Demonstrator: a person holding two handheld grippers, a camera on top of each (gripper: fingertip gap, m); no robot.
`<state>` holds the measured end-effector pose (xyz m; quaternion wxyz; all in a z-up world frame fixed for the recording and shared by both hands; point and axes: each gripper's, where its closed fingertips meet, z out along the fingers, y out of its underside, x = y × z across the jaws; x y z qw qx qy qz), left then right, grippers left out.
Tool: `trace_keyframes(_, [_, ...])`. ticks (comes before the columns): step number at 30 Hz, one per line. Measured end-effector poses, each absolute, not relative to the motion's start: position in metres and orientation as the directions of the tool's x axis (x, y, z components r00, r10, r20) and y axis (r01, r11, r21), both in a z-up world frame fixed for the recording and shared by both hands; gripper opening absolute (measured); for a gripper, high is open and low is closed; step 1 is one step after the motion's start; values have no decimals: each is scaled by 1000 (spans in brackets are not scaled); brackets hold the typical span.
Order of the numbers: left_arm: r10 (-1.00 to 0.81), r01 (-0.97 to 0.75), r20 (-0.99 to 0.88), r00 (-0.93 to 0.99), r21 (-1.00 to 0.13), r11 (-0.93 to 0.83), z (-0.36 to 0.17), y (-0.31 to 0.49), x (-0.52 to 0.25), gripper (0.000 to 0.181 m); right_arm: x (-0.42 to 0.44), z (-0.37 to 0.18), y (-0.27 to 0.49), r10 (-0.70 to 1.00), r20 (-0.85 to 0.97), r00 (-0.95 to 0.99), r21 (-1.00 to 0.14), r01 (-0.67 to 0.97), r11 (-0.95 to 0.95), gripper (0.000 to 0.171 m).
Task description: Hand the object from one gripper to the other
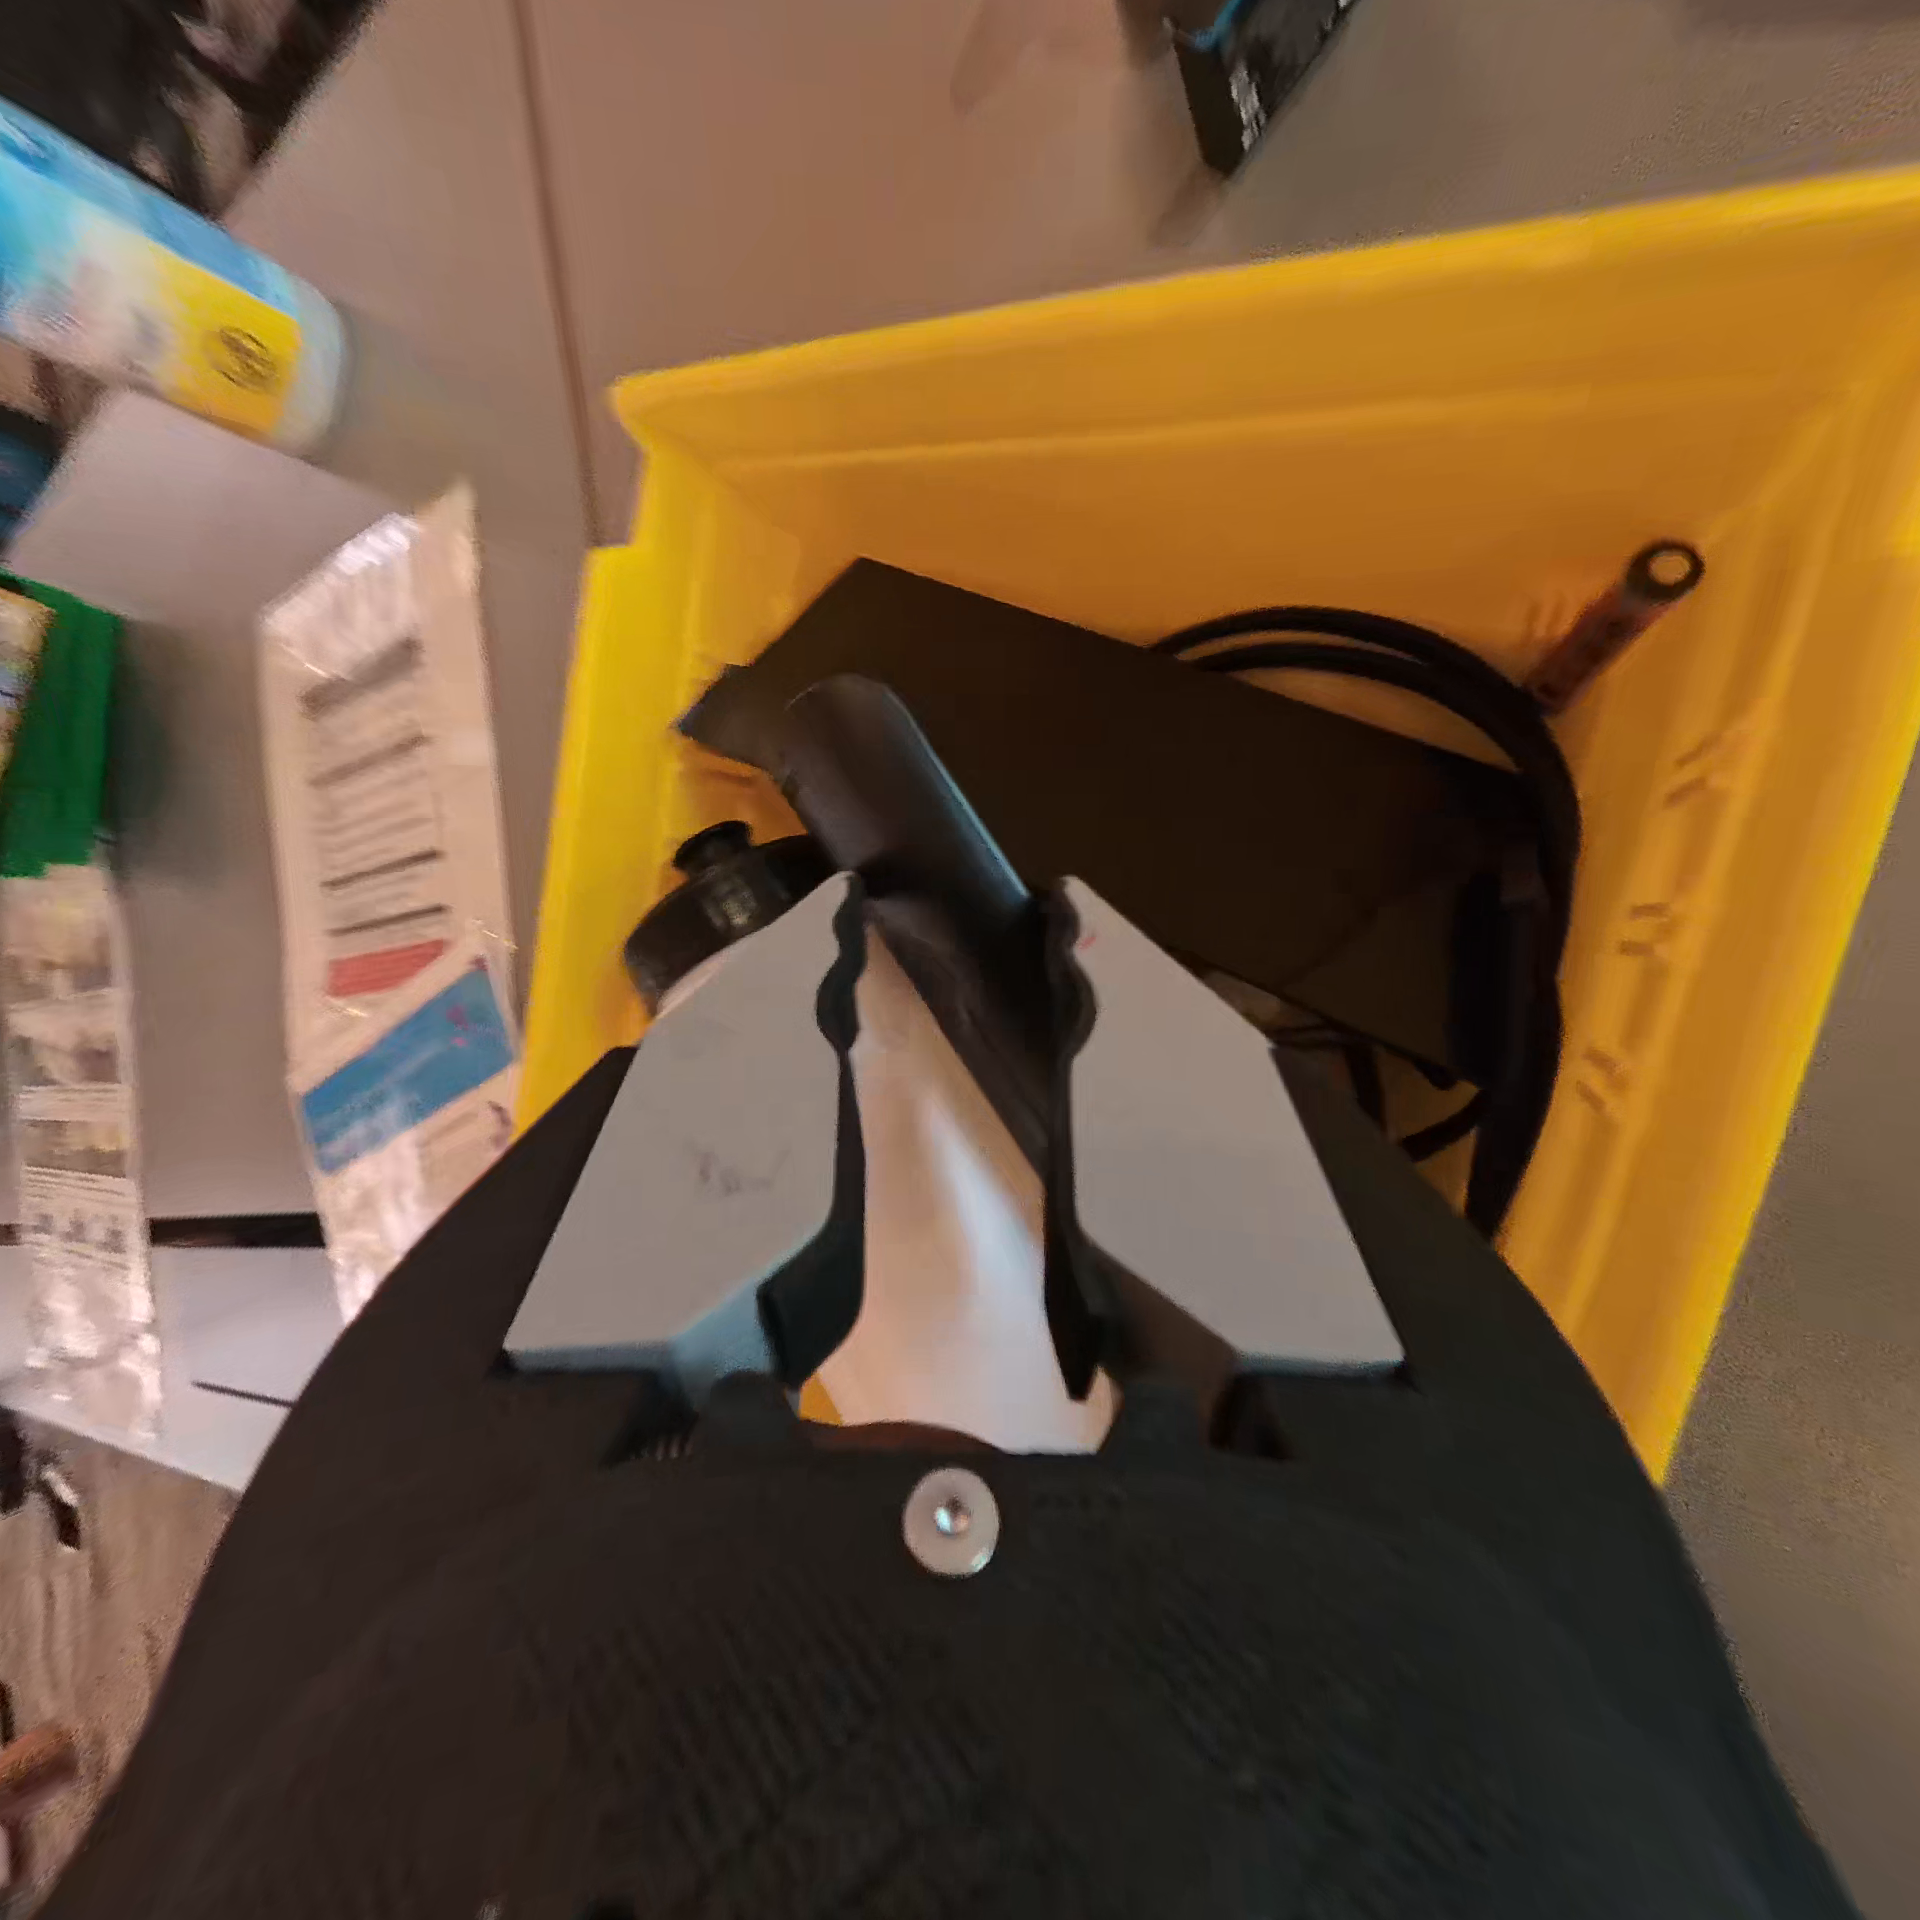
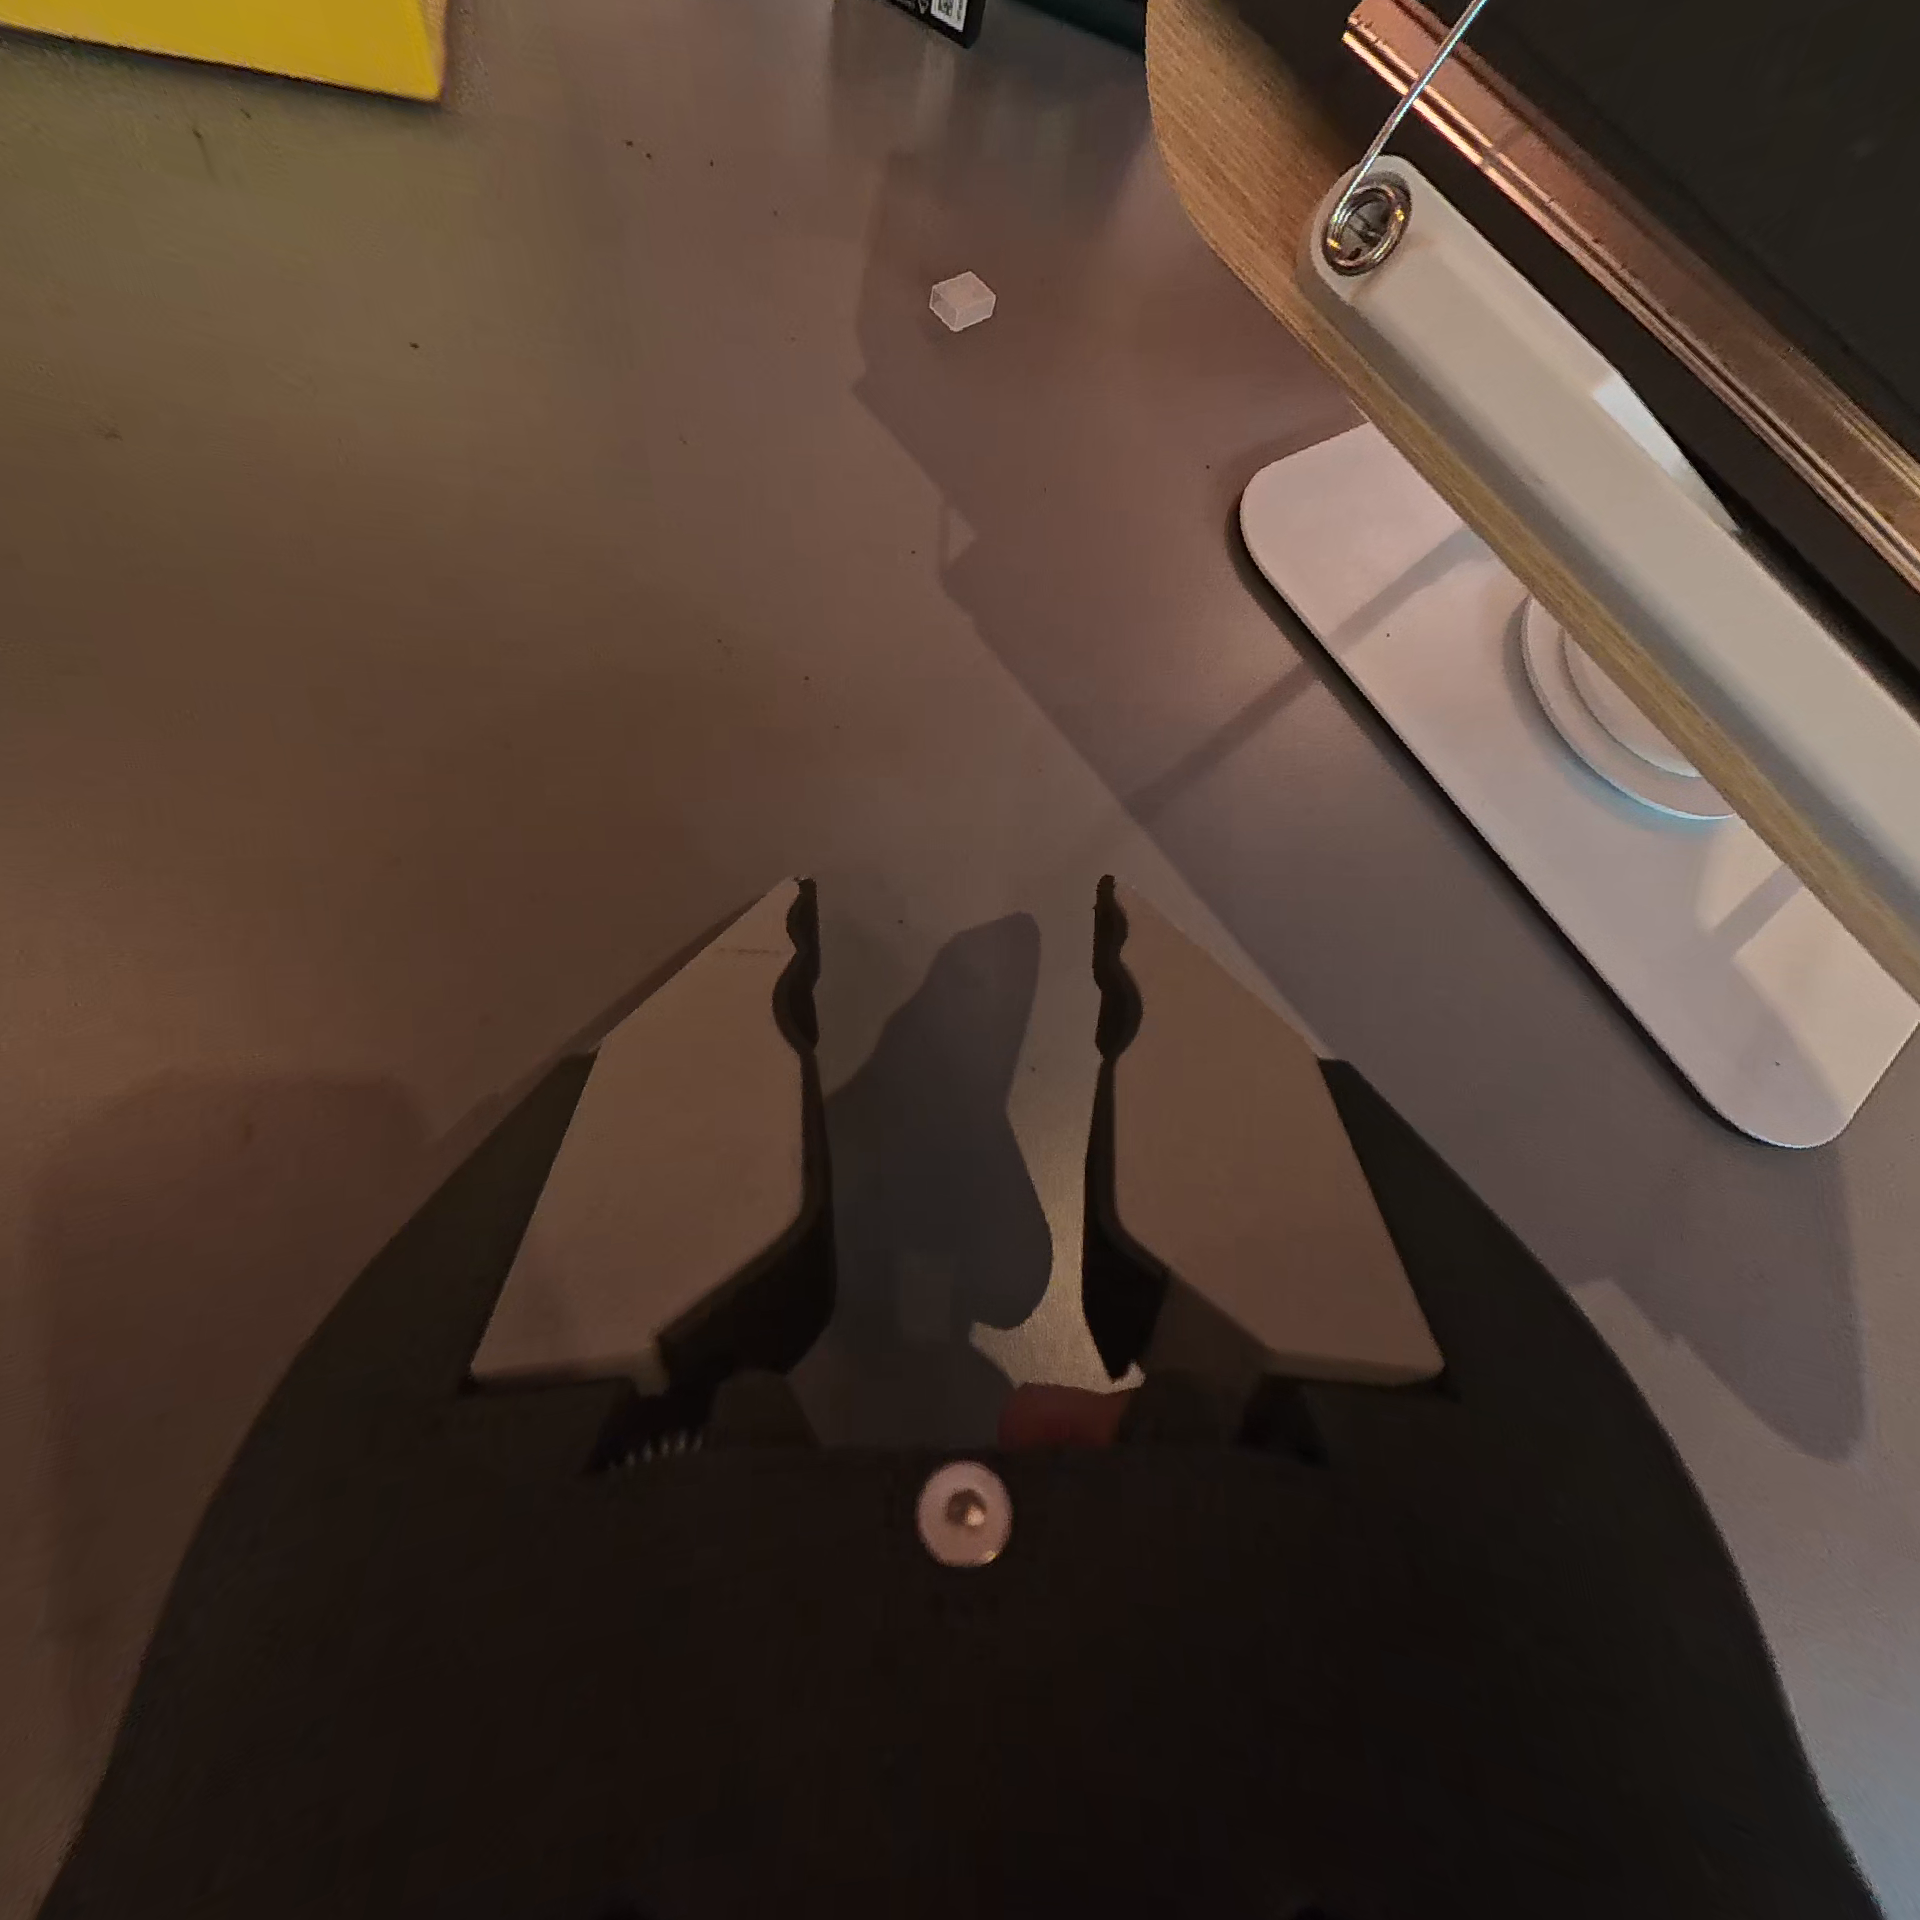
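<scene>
Grey tabletop [image 2: 520,623] spreads under both tongs, dull and lightly speckled. Above it, the left gripper [image 1: 956,914] is clamped on a dark, roughly cylindrical object [image 1: 894,790] that sticks out forward past the fingertips [image 1: 847,935], its lower part running back between the fingers, where a pale surface shows too. What the object is cannot be told; the view is motion-blurred. Directly beyond and beneath the tips sits a yellow bin [image 1: 1195,436], holding a flat black box [image 1: 1143,769], a coiled black cable [image 1: 1538,831] to the right of the tips, a black knob-like part [image 1: 717,894] just left of them, and a brownish metal piece with a ring end [image 1: 1631,613] farther right. Left of the gripper, outside the bin, lie clear-wrapped printed packets [image 1: 384,852].

The right gripper [image 2: 956,904] stands open with nothing between its fingers, only its shadow on the table. Ahead of its tips, well apart, lies a small translucent block [image 2: 961,301]. To the right ahead is a white stand base [image 2: 1403,582] with a wood-edged board [image 2: 1226,166] over it. Far ahead to the left shows a yellow corner [image 2: 260,42].
</scene>
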<state>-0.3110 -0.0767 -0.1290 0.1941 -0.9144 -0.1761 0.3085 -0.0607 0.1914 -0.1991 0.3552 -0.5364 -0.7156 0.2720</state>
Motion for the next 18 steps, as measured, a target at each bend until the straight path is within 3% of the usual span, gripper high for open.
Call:
trace_keyframes(1, [430, 162, -534, 727, -475, -865, -120, -77, -313, 21, -60, -199, 192, 962, 214, -171, -772, 574, 274, 50])
trace_keyframes(7, [346, 60, -615, 709, -436, -898, -114, -83, -307, 12, -60, -200, 191, 959, 222, -176, -765, 579, 283, 49])
trace_keyframes(10, [360, 34, -625, 693, -470, -882, -107, -83, -307, 11, -59, -201, 192, 958, 228, -175, -761, 581, 287, 49])
trace_keyframes(11, [362, 13, -638, 679, -484, -875, -102, -84, -307, 0, -58, -201, 192, 958, 228, -172, -761, 582, 286, 49])
trace_keyframes(18, [367, -102, -644, 671, -571, -815, -71, -86, -293, 0, -51, -196, 198, 967, 218, -131, -783, 568, 253, 47])
